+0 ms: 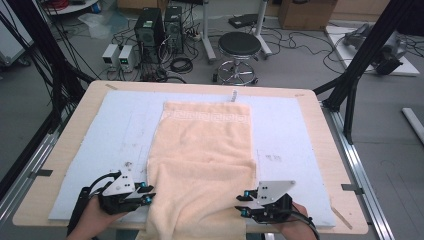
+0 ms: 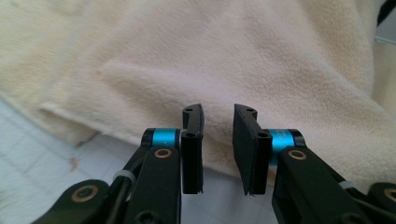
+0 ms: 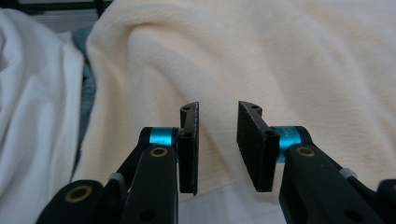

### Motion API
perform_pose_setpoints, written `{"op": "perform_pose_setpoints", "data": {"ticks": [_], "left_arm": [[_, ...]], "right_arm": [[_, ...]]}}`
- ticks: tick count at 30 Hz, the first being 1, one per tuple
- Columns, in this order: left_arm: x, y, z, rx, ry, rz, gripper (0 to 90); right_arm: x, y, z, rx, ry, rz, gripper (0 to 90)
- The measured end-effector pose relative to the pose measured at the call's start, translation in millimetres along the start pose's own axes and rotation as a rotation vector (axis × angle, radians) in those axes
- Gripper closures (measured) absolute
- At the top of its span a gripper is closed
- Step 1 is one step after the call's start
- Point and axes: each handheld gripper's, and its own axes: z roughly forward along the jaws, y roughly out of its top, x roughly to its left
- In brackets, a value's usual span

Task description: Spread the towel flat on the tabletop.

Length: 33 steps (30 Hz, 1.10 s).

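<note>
From my high view the towel (image 1: 202,165) runs off the bottom edge, so I can't see its near hem. Both my forearms are cut off there too. In the right gripper view, white cloth (image 3: 32,107) at the left is blurred, possibly my sleeve.

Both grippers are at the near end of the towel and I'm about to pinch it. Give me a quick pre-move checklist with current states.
1. Left gripper open: ok, a gap shows between the jaws.
2. Right gripper open: ok, jaws apart.
3. Left gripper lined up with the towel: ok, its jaws face the towel's edge at the left side.
4. Right gripper lined up: ok, it faces the towel's right side.
5. Cloth already between the jaws: cannot tell, the towel lies just beyond the tips.
6. Towel lying flat on the mat: not ok, the near part is rumpled and hangs over the table's edge.
</note>
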Motion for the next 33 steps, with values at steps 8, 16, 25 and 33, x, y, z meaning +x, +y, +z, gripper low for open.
{"op": "perform_pose_setpoints", "data": {"ticks": [8, 16, 25, 33], "left_arm": [[7.7, 1.8, 25.6, 0.041, -0.086, -0.014, 69.2], [2.3, 1.6, 22.7, 0.044, -0.061, -0.004, 86.5], [-6.1, -9.6, -41.5, -0.019, 0.034, -0.012, 87.3], [-8.7, -14.6, -57.0, -0.064, 0.018, -0.037, 71.5]], "right_arm": [[-15.5, -7.2, 34.6, 0.109, 0.032, 0.004, 67.5], [-27.5, -5.3, 46.3, 0.124, 0.026, 0.013, 85.6], [-12.0, -8.3, 12.7, 0.122, 0.028, 0.016, 87.7], [-2.1, 1.6, -9.0, 0.060, 0.034, 0.006, 78.3]]}}
